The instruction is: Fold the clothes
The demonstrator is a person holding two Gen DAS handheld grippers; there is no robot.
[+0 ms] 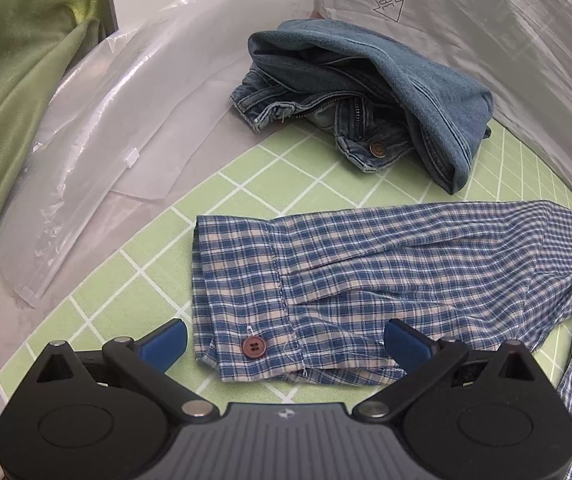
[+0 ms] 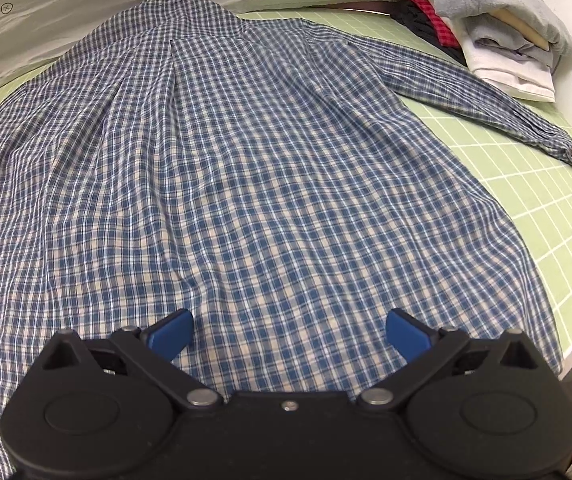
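A blue and white plaid shirt (image 2: 246, 184) lies spread back-up on the green grid mat (image 2: 545, 208), its right sleeve (image 2: 481, 100) stretched out toward the right. In the left wrist view its left sleeve (image 1: 385, 276) lies flat, with the cuff and a brown button (image 1: 253, 347) nearest me. My left gripper (image 1: 286, 344) is open just above that cuff, blue fingers on either side of it. My right gripper (image 2: 289, 332) is open over the shirt's lower hem, holding nothing.
Crumpled blue jeans (image 1: 365, 92) lie on the mat (image 1: 146, 280) beyond the sleeve. Clear plastic bags (image 1: 98, 152) and a green cloth (image 1: 14, 92) are at the left. A stack of folded clothes (image 2: 493, 28) stands at the far right. A white printed sheet (image 2: 66, 12) lines the back.
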